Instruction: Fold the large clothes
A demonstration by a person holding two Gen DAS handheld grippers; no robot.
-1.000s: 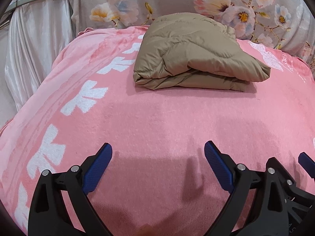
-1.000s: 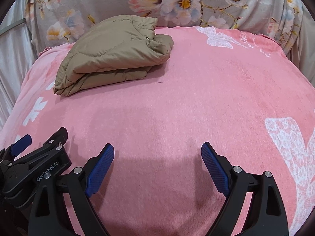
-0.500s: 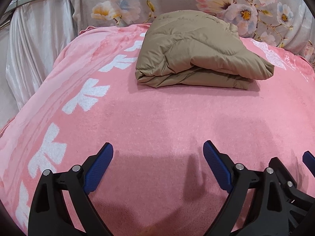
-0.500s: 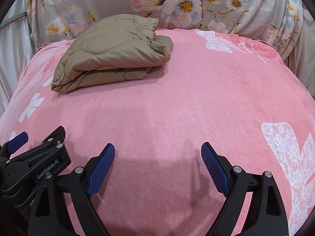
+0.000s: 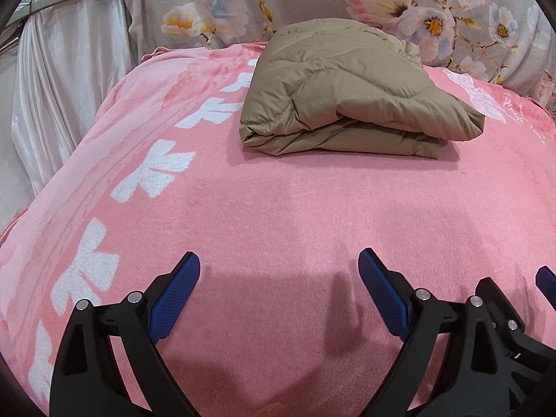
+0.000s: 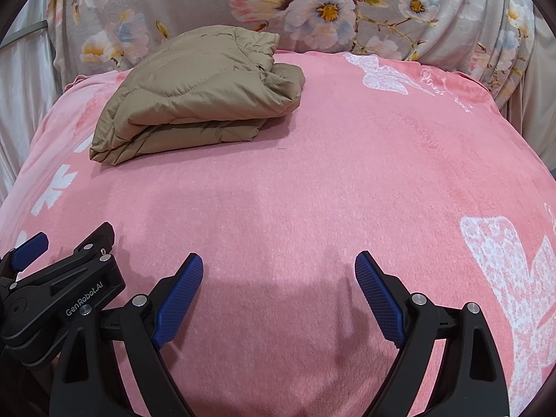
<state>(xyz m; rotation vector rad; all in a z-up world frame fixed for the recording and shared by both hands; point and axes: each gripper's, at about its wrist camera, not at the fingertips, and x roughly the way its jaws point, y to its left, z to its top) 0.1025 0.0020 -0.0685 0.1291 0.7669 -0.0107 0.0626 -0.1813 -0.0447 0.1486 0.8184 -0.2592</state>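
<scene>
A tan quilted jacket (image 5: 347, 90) lies folded in a thick bundle at the far side of a pink blanket (image 5: 278, 215); it also shows in the right wrist view (image 6: 198, 93) at the far left. My left gripper (image 5: 279, 271) is open and empty, low over the near part of the blanket, well short of the jacket. My right gripper (image 6: 279, 271) is open and empty too, beside the left one, whose body (image 6: 59, 295) shows at its left.
A grey floral fabric (image 6: 312, 7) rises behind the blanket. A white satin curtain (image 5: 62, 87) hangs at the left. The blanket drops away at its left edge (image 5: 87, 132). White butterfly prints (image 6: 514, 271) mark its right side.
Both grippers have drifted slightly, so the jacket sits a touch differently in each view. The jaws stay open and the jacket has not moved.
</scene>
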